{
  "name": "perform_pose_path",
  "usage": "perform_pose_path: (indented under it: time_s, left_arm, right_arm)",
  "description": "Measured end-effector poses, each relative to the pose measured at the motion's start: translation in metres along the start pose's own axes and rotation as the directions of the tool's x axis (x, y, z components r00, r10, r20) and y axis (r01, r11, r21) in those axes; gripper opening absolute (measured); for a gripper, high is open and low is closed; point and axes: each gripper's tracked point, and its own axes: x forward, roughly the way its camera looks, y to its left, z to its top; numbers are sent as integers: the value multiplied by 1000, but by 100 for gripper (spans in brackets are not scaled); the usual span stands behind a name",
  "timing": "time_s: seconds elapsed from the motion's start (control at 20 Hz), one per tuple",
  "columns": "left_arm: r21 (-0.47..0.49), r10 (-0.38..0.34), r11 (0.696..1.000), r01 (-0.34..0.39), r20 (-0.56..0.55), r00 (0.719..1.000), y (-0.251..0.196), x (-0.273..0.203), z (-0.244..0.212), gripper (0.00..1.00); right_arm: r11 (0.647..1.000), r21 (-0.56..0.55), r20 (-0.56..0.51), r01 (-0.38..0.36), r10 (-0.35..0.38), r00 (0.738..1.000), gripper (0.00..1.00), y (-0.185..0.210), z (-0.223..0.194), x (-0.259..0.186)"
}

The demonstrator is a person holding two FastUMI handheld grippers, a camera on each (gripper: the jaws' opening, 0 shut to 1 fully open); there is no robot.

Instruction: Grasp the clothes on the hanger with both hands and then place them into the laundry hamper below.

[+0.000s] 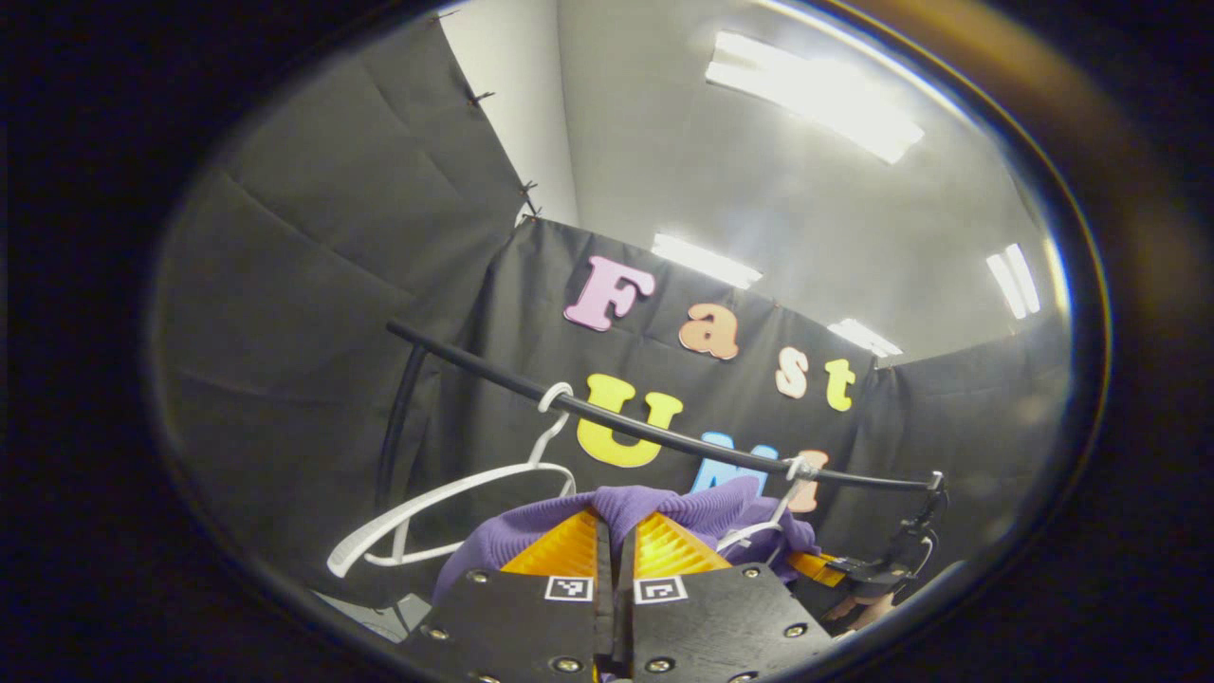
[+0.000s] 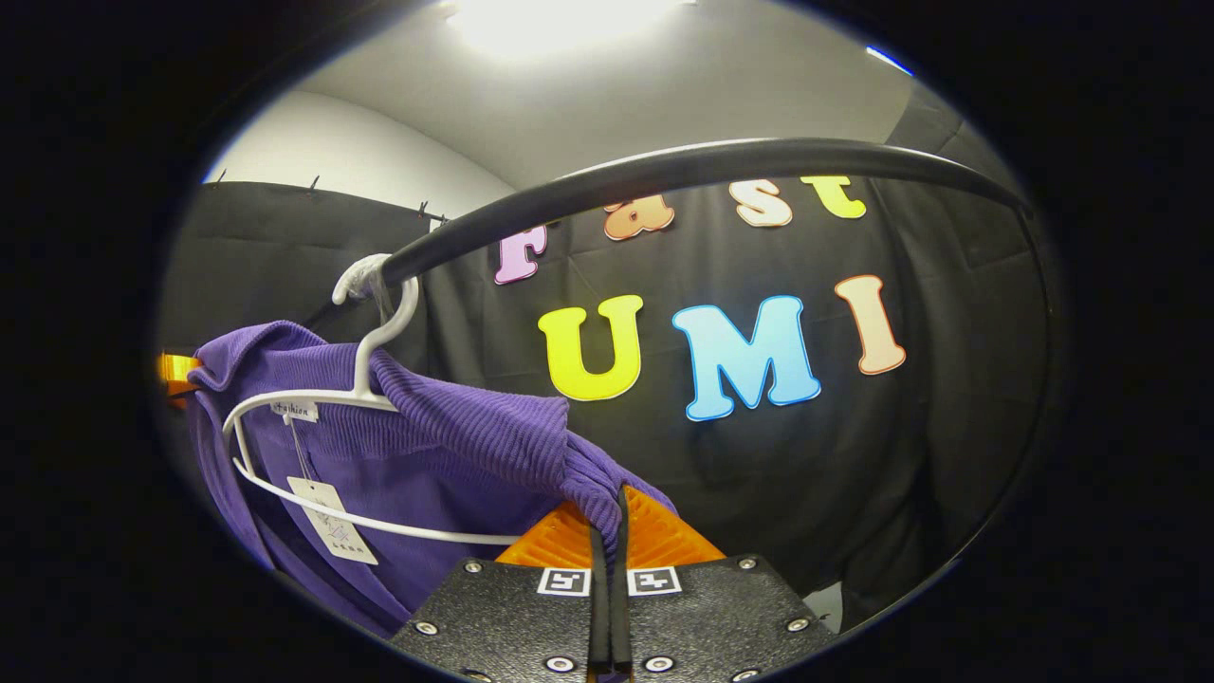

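- In the left gripper view, an empty white hanger [image 1: 446, 517] hung at the left of the black rail [image 1: 654, 432], tilted, with nothing on it.
- Just right of it, the left tool [image 1: 615, 533] sat with its two fingers drawn together on a fold of the purple ribbed sweater [image 1: 664, 507]; the cloth bunched over and around the fingertips, so it was clamped on the garment.
- Further right in that view, a second white hanger [image 1: 773, 522] hooked on the rail carried the sweater, and beyond it the other tool, with part of a hand, was near the rail's end.
- In the right gripper view, the sweater [image 2: 427, 455] draped on its white hanger [image 2: 360, 379] at the left, a paper tag [image 2: 332, 526] dangling inside the neck; the hook was over the rail [image 2: 664, 171].
- Toward the middle of that view, the right tool [image 2: 607, 531] had its fingers closed on the sweater's shoulder edge, a pinch of cloth pressed between them.
- Judged from this: the two-handed grasp looked done. The garment was not yet off its hanger, and the lift-off and the lowering into the laundry hamper remained.
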Motion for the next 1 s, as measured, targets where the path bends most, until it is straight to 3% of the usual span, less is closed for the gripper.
perform_pose_path:
  time_s: [0.15, 0.2, 0.35, 0.55, 0.6, 0.7, 0.75, 0.8, 0.95, 1.0]
  left_arm:
    - [75, -3, 997, 8, -56, 998, 26, 13, -10, 0]
    - [76, -17, 997, 21, -61, 998, 31, 22, -13, 5]
    - [94, -75, 992, 80, -51, 996, 31, 30, -29, 5]
    - [80, -156, 984, 158, -29, 987, 22, 39, -50, 0]
    - [88, -155, 984, 157, -34, 987, 25, 43, -58, 5]
    - [73, -156, 985, 159, -46, 987, 27, 47, -73, 1]
    - [50, -163, 985, 165, -48, 985, 26, 49, -80, 5]
    - [30, -169, 985, 171, -48, 984, 25, 51, -89, 0]
    - [23, -187, 982, 188, -50, 981, 14, 54, -114, 1]
    - [18, -191, 981, 192, -51, 980, 10, 56, -120, 5]
  right_arm:
    - [1000, -12, -6, -4, 4, 1000, 0, 2, -4, 0]
    - [1000, -18, 0, 0, 0, 1000, 0, 1, -3, -1]
    - [1000, -24, 5, 16, -16, 1000, 0, -6, -3, 1]
    - [999, -12, 17, 47, -47, 999, 0, -20, 1, 9]
    - [998, -17, 18, 53, -53, 998, 0, -23, 1, 10]
    - [997, -31, 20, 70, -69, 997, 0, -27, -1, 11]
    - [996, -41, 18, 76, -75, 997, 0, -30, -4, 11]
    - [996, -50, 17, 80, -79, 997, 0, -33, -6, 11]
    - [991, -61, 20, 117, -116, 993, 0, -50, -7, 14]
    - [990, -62, 23, 129, -128, 991, 0, -56, -6, 15]
